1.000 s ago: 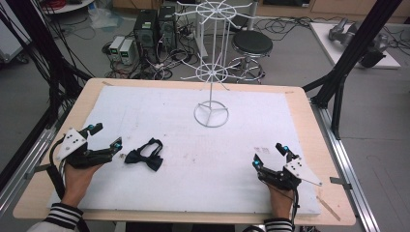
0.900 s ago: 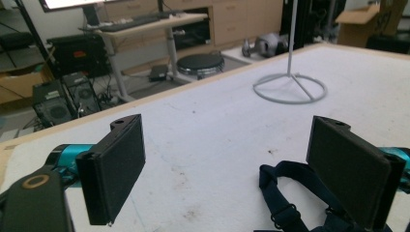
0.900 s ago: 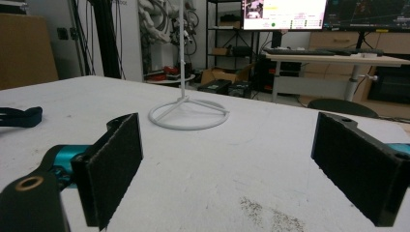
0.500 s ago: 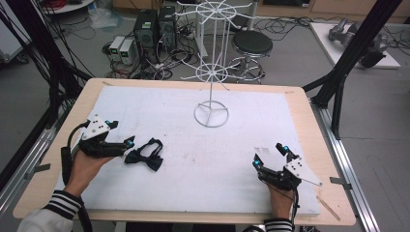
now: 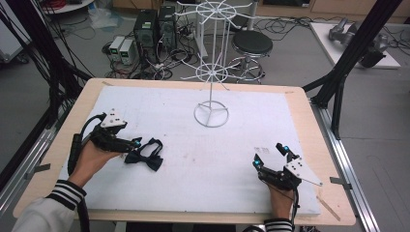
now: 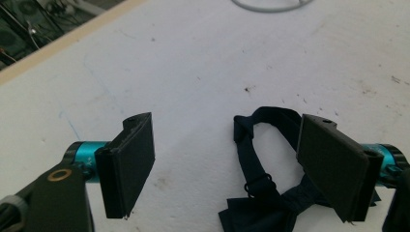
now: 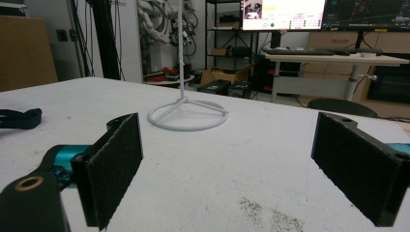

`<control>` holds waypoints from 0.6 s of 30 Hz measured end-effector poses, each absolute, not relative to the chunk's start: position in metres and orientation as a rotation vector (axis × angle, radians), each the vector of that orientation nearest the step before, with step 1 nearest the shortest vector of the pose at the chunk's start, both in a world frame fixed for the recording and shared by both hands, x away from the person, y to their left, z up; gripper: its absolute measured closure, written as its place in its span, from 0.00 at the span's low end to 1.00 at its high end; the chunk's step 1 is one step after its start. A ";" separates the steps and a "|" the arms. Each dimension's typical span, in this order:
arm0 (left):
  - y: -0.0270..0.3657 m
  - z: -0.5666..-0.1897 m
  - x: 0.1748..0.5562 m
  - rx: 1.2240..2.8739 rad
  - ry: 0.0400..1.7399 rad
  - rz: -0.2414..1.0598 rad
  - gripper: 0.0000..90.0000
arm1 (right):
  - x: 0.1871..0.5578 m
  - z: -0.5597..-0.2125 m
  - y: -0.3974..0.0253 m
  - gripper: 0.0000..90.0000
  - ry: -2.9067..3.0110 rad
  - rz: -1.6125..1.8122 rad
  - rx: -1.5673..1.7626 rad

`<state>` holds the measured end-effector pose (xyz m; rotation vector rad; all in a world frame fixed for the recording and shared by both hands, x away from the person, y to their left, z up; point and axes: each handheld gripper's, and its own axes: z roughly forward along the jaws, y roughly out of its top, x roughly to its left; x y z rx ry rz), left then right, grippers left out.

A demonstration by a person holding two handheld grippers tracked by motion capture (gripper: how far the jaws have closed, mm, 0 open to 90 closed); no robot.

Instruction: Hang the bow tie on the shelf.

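Near the worktop's left edge, the left tongs (image 5: 137, 143) are gaping wide and empty just left of the bow tie (image 5: 145, 154), which is lying lengthwise toward the right, while the right tongs (image 5: 271, 154), equally open and empty, are resting well apart.

grey floor (image 5: 300, 53), stool (image 5: 252, 44), computers (image 5: 146, 30).

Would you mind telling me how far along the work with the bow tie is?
Nothing looks finished: the bow tie lies flat on the table. In hand: the left gripper is open at the tie, one pad over its strap. Left: closing, lifting, perhaps carrying it to the wire stand. The right gripper rests open.
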<state>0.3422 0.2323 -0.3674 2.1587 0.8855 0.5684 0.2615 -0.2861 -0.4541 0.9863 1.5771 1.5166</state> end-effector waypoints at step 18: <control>0.206 -0.378 0.363 2.386 0.958 0.393 0.31 | 0.261 -0.454 -0.286 0.11 1.573 1.520 0.994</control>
